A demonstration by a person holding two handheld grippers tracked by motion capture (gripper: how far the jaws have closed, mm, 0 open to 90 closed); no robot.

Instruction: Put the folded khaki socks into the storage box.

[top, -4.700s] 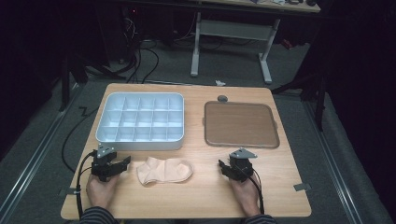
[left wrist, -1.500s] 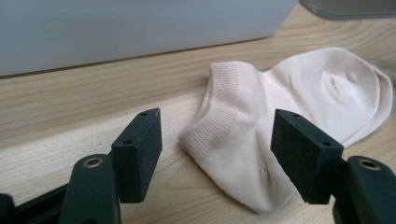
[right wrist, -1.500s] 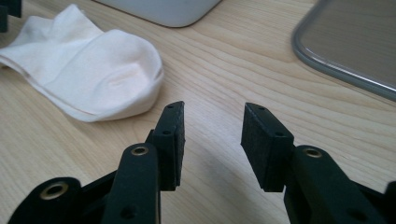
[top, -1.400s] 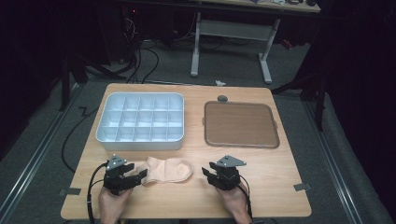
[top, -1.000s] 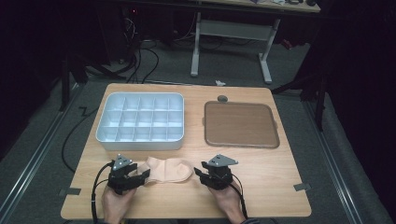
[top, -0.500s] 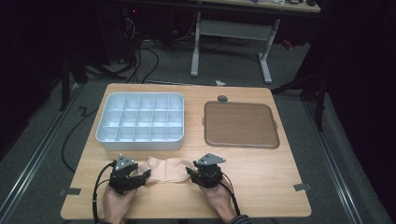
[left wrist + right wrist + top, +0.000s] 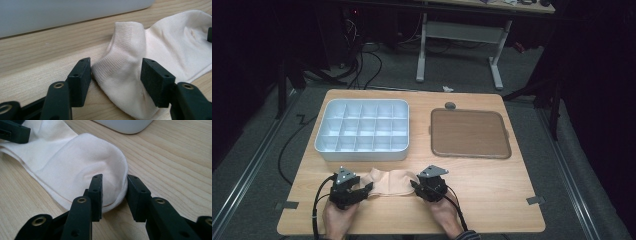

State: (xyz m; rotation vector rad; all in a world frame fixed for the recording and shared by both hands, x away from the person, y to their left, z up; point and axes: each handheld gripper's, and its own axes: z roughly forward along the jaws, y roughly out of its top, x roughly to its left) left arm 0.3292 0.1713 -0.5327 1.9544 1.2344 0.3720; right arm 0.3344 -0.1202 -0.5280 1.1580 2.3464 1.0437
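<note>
While two hands hold two grippers at the near edge of the wooden table (image 7: 492, 200), one pale sock (image 7: 391, 181) lies flat between them. On the left, the left gripper (image 7: 366, 188) has its jaws around the sock's cuff end; they have just been closing, but a gap shows, so nothing is pinched. On the right, the right gripper (image 7: 413, 185) has been closing too, and now squeezes the toe end. Behind sit one white divided tray (image 7: 362, 150) and one brown tray (image 7: 469, 132).
</note>
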